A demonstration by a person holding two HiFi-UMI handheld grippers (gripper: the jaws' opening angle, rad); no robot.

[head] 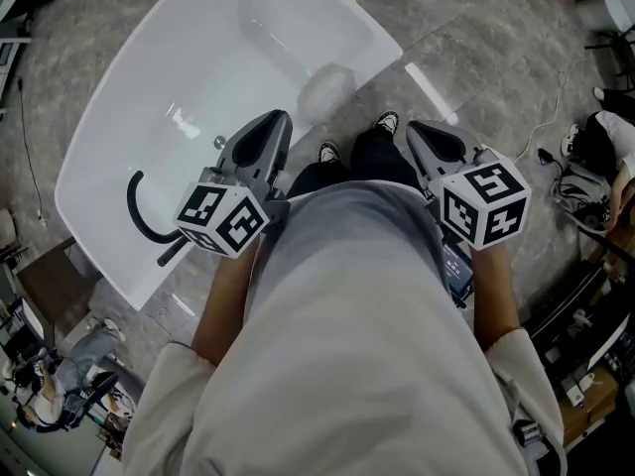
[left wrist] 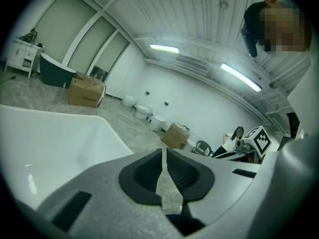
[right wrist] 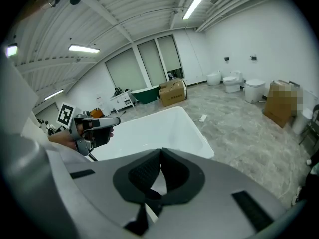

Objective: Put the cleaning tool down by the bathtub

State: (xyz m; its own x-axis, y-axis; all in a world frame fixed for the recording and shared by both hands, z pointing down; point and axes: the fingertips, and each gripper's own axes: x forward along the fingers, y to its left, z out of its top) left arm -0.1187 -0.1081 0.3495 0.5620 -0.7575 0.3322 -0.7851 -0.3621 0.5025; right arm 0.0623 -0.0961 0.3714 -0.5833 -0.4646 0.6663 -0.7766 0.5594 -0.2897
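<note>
A white bathtub (head: 109, 137) fills the upper left of the head view and also shows in the right gripper view (right wrist: 164, 126). Inside it, near the closer end, lies a black curved cleaning tool (head: 137, 209), partly hidden behind the left gripper's marker cube. My left gripper (head: 280, 119) is held over the tub's near rim. It is shut, and the left gripper view shows nothing between its jaws (left wrist: 163, 151). My right gripper (head: 413, 129) hovers over the floor beside the tub. It is also shut and holds nothing (right wrist: 160, 151). Neither gripper touches the tool.
The floor is grey marbled tile (head: 466, 38). Cables and bags (head: 580, 172) lie to the right. Cardboard boxes (left wrist: 85, 92) (right wrist: 172, 91), white toilets (right wrist: 232, 81) and a dark green tub (left wrist: 52, 71) stand along the far walls. Another person sits in the distance (left wrist: 234, 136).
</note>
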